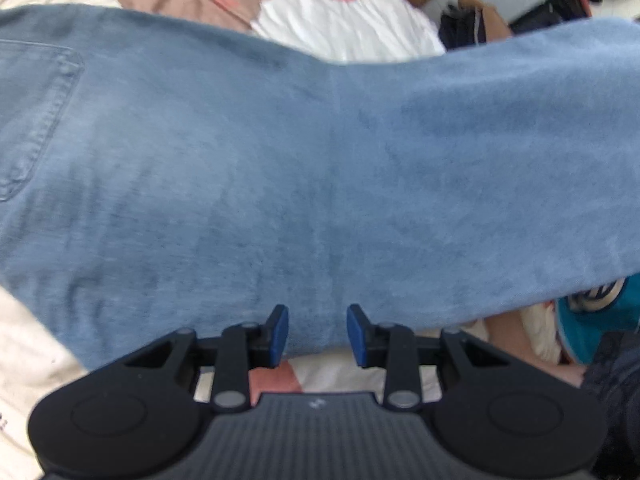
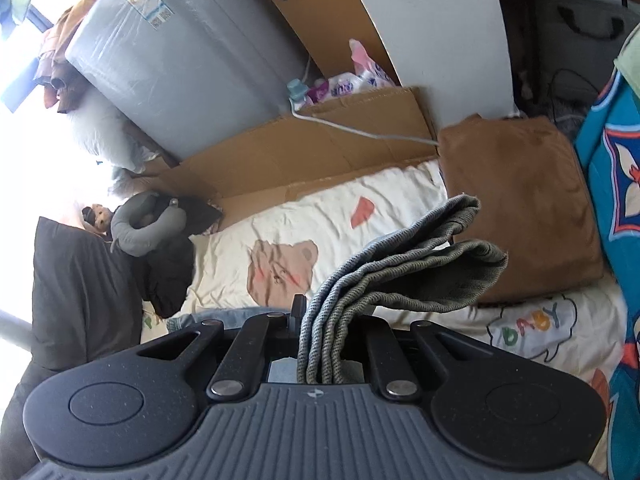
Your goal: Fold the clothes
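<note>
Jeans span the whole left wrist view, light blue denim with a back pocket at the left edge and a centre seam running near to far; the image is blurred and I can't tell whether they lie flat on the bed or hang just above it. Left gripper is open, blue pads apart over the near edge of the denim, nothing between them. Right gripper is clamped on a bunched stack of fabric layers, grey-blue with a woven inside face, which looks like the leg hems of the same jeans gathered together, though I can't confirm the link from these views. The layers fan out far-right beyond the jaws, in the air above the bed. My read: legs are already doubled lengthwise, the crosswise fold is in progress, final folds and flattening remain. Surroundings in the right view: bear-print sheet, a brown folded cloth far right, a teal patterned blanket at the right edge, dark clothes and a grey neck pillow to the left, cardboard and a white cable on the far side. The brown cloth sits closest to the landing zone and could crowd the fold; the cable lies well apart.
</note>
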Available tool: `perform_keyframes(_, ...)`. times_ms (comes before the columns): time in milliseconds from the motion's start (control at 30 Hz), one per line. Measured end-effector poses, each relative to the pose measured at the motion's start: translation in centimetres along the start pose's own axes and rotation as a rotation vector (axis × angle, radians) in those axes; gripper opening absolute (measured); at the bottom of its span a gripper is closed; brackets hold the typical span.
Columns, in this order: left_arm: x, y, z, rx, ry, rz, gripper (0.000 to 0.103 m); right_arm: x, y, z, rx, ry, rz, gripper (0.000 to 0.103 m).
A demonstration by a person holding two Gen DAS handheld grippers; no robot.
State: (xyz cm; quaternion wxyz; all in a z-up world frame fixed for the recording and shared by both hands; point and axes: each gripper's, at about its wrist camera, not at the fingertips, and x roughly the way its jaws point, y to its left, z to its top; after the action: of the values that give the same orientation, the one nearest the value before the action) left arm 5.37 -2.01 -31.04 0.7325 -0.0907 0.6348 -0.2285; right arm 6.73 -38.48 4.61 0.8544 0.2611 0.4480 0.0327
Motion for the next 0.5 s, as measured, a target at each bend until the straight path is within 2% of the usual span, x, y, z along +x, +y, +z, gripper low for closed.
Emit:
perform_keyframes(267,3.2,-1.1,1.9,0.047,0.053,-0.010,0.031,0.0,-0.1,-0.9,-0.019,-0.001,0.030,0.009)
perform_keyframes(333,3.8,-1.7,2.8,0.074,0.059,0.003,0.026,0.0,0.0,-0.8,-0.012,-0.004,0.047,0.009)
perform_keyframes(400,4.3,-2.2,3.9,0.102,0.058,0.027,0.013,0.0,-0.3,-0.5,0.027,-0.012,0.073,0.009)
perform_keyframes(500,4.9,-2.4,6.0,0.103,0.041,0.032,0.010,-0.2,-0.4,-0.4,0.056,-0.013,0.098,0.009)
